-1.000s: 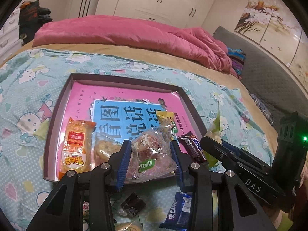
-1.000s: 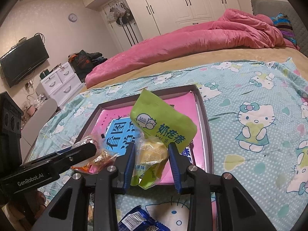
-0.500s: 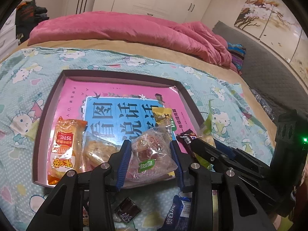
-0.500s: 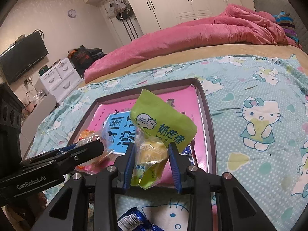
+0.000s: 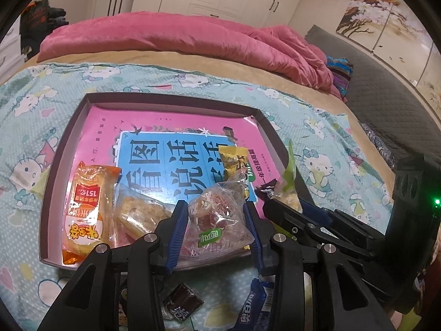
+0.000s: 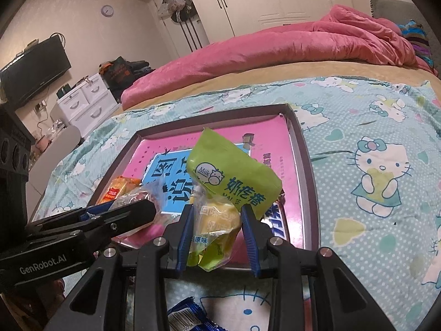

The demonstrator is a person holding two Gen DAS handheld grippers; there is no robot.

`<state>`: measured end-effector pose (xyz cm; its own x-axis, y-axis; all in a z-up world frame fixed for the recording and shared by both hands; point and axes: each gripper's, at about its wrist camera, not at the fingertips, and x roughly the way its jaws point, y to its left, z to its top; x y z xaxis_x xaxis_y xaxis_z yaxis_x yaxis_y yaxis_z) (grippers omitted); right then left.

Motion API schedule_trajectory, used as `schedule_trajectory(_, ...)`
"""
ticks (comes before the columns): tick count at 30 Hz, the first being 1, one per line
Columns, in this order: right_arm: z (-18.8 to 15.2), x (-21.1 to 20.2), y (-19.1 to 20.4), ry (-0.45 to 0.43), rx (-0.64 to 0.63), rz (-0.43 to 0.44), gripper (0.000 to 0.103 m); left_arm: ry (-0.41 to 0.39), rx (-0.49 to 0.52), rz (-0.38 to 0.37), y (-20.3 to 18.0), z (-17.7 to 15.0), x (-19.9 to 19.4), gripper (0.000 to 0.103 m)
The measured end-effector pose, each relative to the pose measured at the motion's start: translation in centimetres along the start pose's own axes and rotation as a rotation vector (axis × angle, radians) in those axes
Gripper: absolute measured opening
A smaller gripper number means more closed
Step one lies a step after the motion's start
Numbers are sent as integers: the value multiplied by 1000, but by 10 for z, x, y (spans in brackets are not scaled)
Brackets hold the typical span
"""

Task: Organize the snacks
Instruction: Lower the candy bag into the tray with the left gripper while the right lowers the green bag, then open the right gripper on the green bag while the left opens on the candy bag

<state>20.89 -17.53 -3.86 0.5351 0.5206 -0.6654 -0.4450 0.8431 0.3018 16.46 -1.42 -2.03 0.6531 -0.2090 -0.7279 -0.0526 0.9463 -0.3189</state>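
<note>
Two handheld claws are working side by side over a bed covered with a teal cartoon-cat sheet (image 6: 372, 143).

The left claw (image 5: 216, 222) is clenching a clear packet of reddish snacks (image 5: 217, 218) between its blue pads, holding it over the near edge of a shallow dark-rimmed box lid (image 5: 69, 143) lying on the sheet. The right claw (image 6: 216, 227) is gripping a green and yellow milk-snack packet (image 6: 228, 187), also above the lid's near edge, just beside the left claw.

Inside the lid, on its pink and blue printed floor, an orange packet (image 5: 88, 207) and a clear-wrapped cake (image 5: 137, 215) are lying side by side at the near left. A small yellow packet (image 5: 233, 160) is lying farther right.

On the sheet in front of the lid, a blue packet (image 5: 255, 311) and a small dark wrapped sweet (image 5: 183, 304) are lying loose. A pink quilt (image 5: 179, 35) is bunched up at the far end of the bed.
</note>
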Motion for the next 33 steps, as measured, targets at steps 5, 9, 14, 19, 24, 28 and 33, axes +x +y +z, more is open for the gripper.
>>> schedule_trajectory(5,-1,4,2,12,-8,-4,35,7,-5,4,2,-1,2,42)
schedule_trajectory(9,-2,5,2,19,-12,-2,35,10,-1,3,2,-2,3,42)
schedule_trajectory(14,-3,6,4,21,-21,-10,36,13,-5,5,2,-2,4,42)
schedule_trajectory(19,-4,6,5,27,-27,-17,36,15,-7,8,3,-2,4,42)
schedule_trajectory(24,-5,4,6,33,-31,-17,37,20,-10,8,4,-2,4,43)
schedule_trajectory(28,-6,3,8,39,-44,-19,38,22,-13,8,5,-1,4,43)
schedule_trajectory(33,-6,1,8,39,-47,-17,38,24,-21,7,6,0,3,43)
